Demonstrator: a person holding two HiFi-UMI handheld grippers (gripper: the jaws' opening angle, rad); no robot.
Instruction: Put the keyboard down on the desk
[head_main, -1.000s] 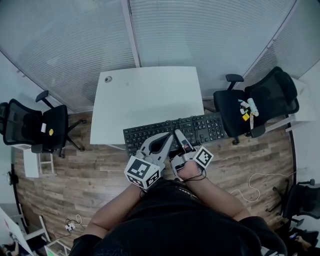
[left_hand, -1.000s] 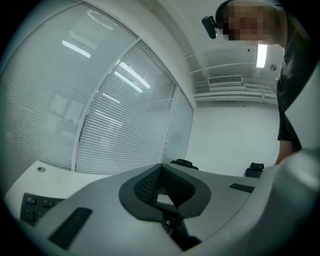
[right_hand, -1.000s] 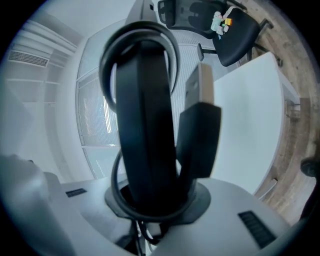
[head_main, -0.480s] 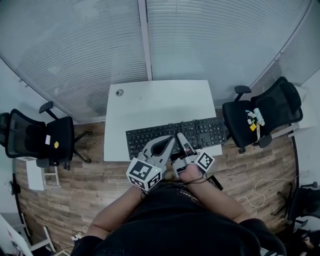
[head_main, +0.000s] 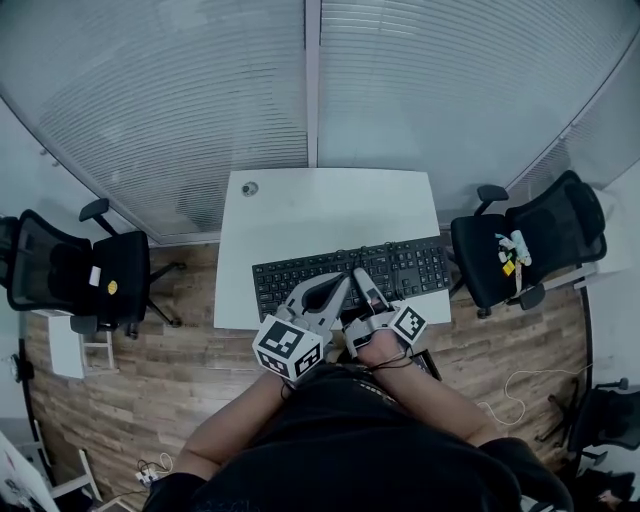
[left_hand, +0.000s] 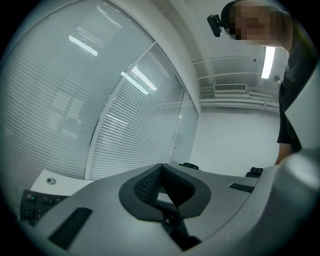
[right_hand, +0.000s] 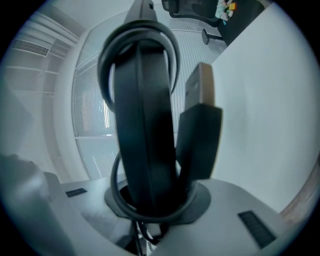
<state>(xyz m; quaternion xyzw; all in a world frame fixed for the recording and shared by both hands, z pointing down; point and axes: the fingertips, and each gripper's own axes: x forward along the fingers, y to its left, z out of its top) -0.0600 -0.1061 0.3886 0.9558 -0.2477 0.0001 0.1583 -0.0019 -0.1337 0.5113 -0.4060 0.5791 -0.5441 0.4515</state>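
Head view: right hand-held gripper (head_main: 358, 274) clamps the keyboard (head_main: 412, 268) over the bench (head_main: 330, 210) near edge; left hand-held gripper (head_main: 343, 280) jaws together, nothing between.

The keyboard (head_main: 415, 268) is black matt plastic. The desk (head_main: 330, 215) has a smooth white matt top. The floor (head_main: 150, 370) is brown wood planks with grain. The chairs (head_main: 60, 270) have black mesh backs.

The person wears a black short-sleeved top (head_main: 380, 440), with a thin black cord (head_main: 397, 357) at the right wrist. The smooth pale-grey plastic left gripper (head_main: 338, 282) and its matching right gripper (head_main: 360, 276) each carry a white cube of black square markers (head_main: 290, 348). Dark meshed pads (left_hand: 145, 188) line the left one's jaws.
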